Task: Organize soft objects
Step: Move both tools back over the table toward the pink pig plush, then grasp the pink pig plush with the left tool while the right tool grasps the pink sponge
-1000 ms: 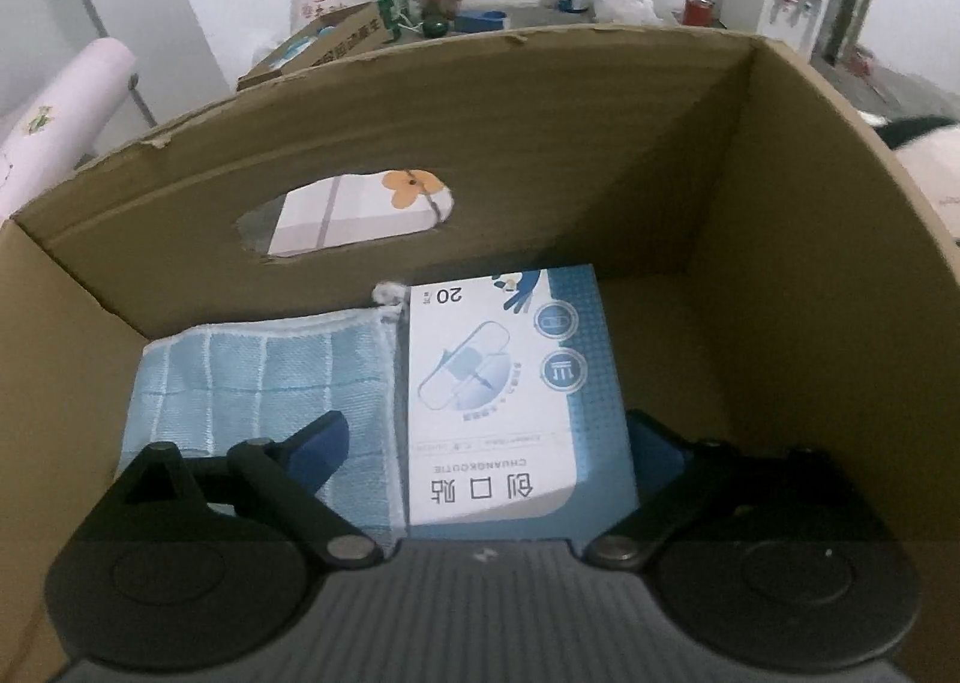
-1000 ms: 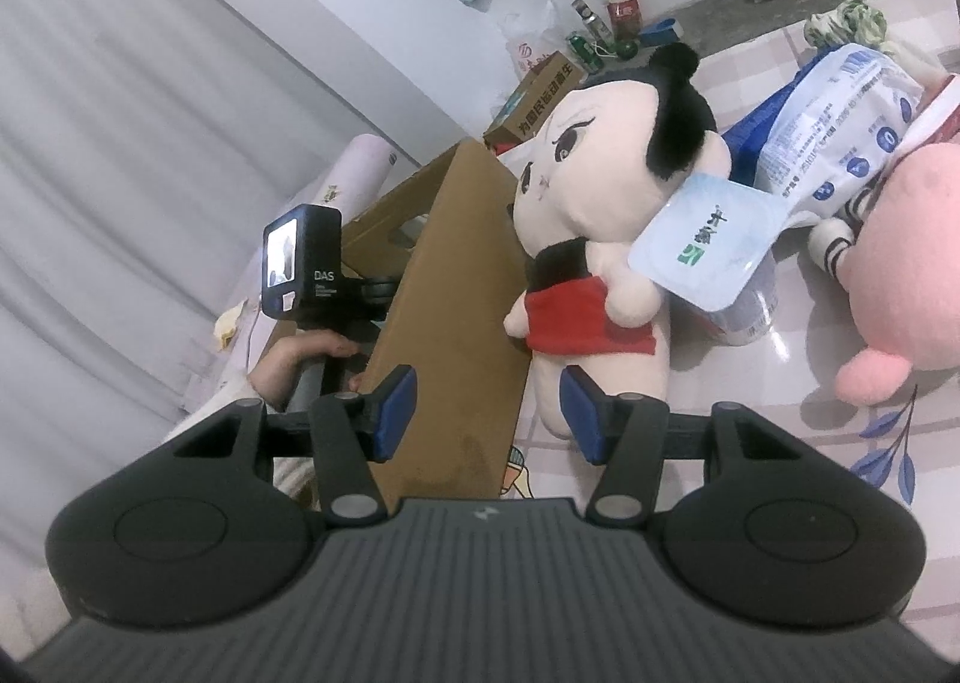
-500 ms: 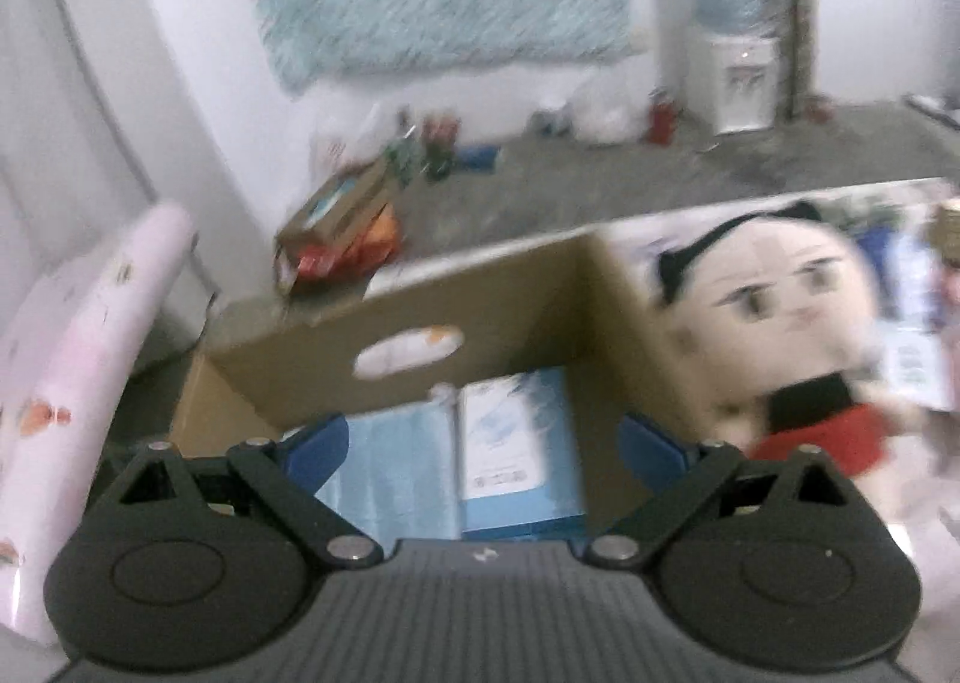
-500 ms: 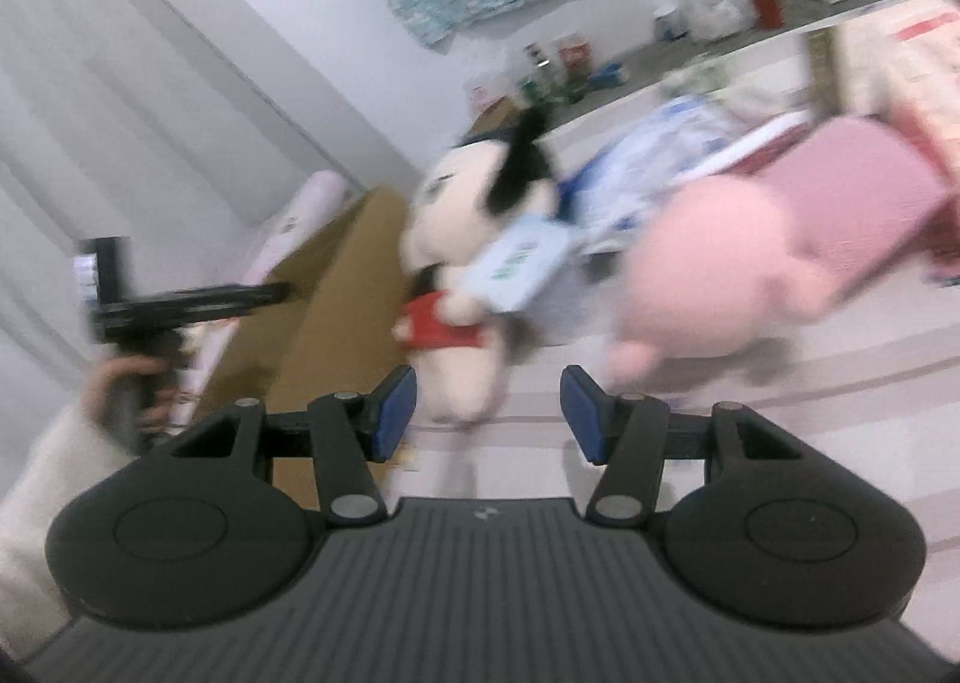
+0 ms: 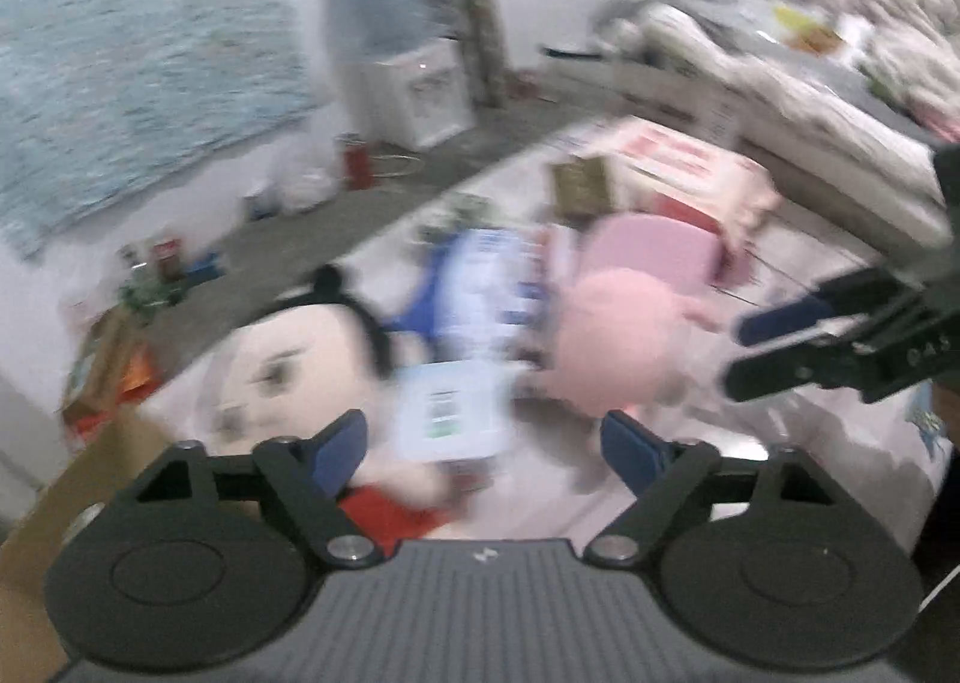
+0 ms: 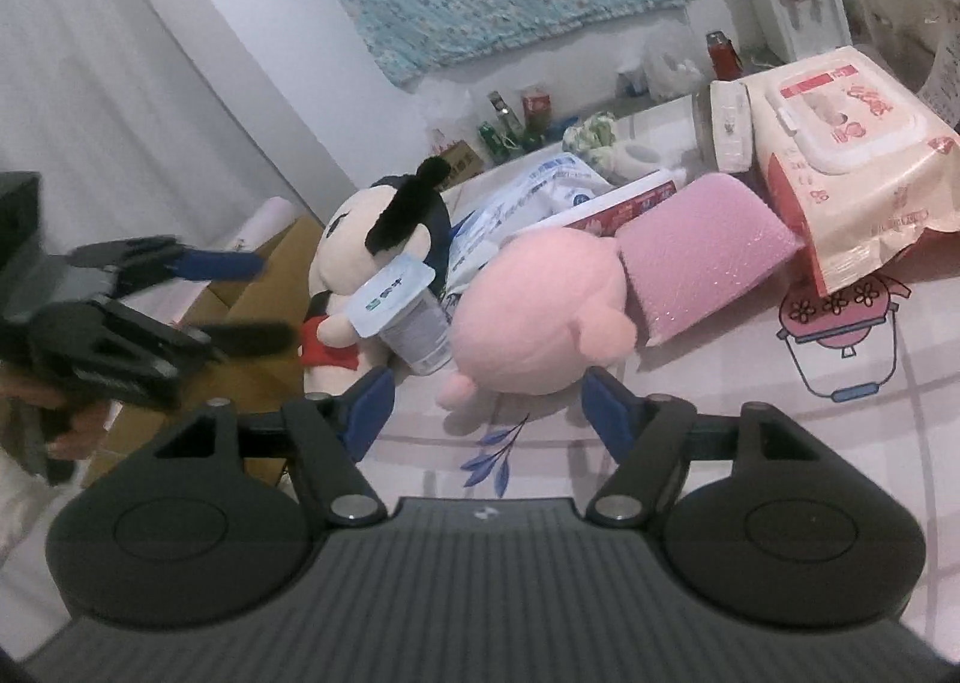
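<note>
Left wrist view: badly motion-blurred. Left hand-held gripper (image 5: pixel 483 446) stands wide with nothing between the jaws, which have just been closing a little. Ahead on the worktop (image 5: pixel 810 431) lie the black-haired doll (image 5: pixel 288 371), a white-lidded cup (image 5: pixel 450 419) against it, and the pink plush (image 5: pixel 618 347). Cardboard box (image 5: pixel 66 497) edge shows at lower left. The right hand-held gripper (image 5: pixel 756 350) reaches in from the right, near the pink plush; contact can't be judged through the blur.

Right wrist view: sharp. Right hand-held gripper (image 6: pixel 483 404) is moderately wide and empty, jaws just been opening, and it faces the pink plush (image 6: pixel 534 317), which lies just ahead, not yet between the pads. The doll (image 6: pixel 366 251) sits left of it with the cup (image 6: pixel 402 305) leaning on its front; a pink sponge block (image 6: pixel 702 251) touches the plush behind, and a wet-wipes pack (image 6: pixel 840 155) is further back. Left hand-held gripper (image 6: pixel 240 299) hovers over the box (image 6: pixel 240 377) side, blurred.

Risks: both hand-held grippers converge on the same cluster, so they could collide. A shallow pinch may let the round plush slip. Pulling the plush may drag the sponge or tip the cup off the doll.
</note>
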The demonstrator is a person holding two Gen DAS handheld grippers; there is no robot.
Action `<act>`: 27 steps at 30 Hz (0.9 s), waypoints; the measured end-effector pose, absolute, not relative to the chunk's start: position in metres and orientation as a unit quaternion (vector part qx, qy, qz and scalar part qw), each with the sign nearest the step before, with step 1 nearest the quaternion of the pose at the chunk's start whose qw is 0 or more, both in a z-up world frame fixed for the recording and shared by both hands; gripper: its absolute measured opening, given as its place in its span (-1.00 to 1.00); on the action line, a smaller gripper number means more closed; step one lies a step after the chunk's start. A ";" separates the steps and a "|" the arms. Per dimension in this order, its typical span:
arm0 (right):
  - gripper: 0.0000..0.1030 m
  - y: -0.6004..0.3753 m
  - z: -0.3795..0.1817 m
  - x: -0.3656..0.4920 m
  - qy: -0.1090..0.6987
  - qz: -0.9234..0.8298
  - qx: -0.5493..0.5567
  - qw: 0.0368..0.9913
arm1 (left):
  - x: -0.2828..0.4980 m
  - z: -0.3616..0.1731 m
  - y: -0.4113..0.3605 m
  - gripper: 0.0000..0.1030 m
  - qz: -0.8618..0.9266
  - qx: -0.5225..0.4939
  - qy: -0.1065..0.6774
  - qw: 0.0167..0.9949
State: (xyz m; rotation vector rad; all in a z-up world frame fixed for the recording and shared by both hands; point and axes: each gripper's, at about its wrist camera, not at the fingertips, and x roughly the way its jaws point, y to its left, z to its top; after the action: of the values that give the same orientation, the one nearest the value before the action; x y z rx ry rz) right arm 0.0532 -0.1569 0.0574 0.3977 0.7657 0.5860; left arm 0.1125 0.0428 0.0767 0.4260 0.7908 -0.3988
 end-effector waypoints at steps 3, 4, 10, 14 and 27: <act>0.34 -0.172 0.050 0.056 0.368 0.281 0.226 0.857 | 0.116 0.051 0.015 0.61 -0.222 0.232 0.371 0.871; 0.34 -0.179 0.048 0.057 0.366 0.284 0.246 0.851 | 0.117 0.046 0.007 0.66 -0.227 0.237 0.364 0.872; 0.36 -0.214 0.042 0.059 0.352 0.266 0.329 0.835 | 0.134 0.016 -0.039 0.87 -0.235 0.246 0.356 0.871; 0.37 -0.226 0.041 0.057 0.345 0.258 0.351 0.831 | 0.149 -0.004 -0.051 0.44 -0.198 0.248 0.378 0.870; 0.63 -0.224 -0.005 0.098 0.379 0.200 0.430 0.794 | 0.099 0.017 -0.019 0.31 -0.211 0.211 0.393 0.870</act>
State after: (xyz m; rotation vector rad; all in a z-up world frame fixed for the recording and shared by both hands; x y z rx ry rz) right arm 0.0983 -0.2241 -0.0051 0.9252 0.8148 0.4292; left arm 0.0988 -0.0194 0.0167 0.4408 0.8223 -0.4420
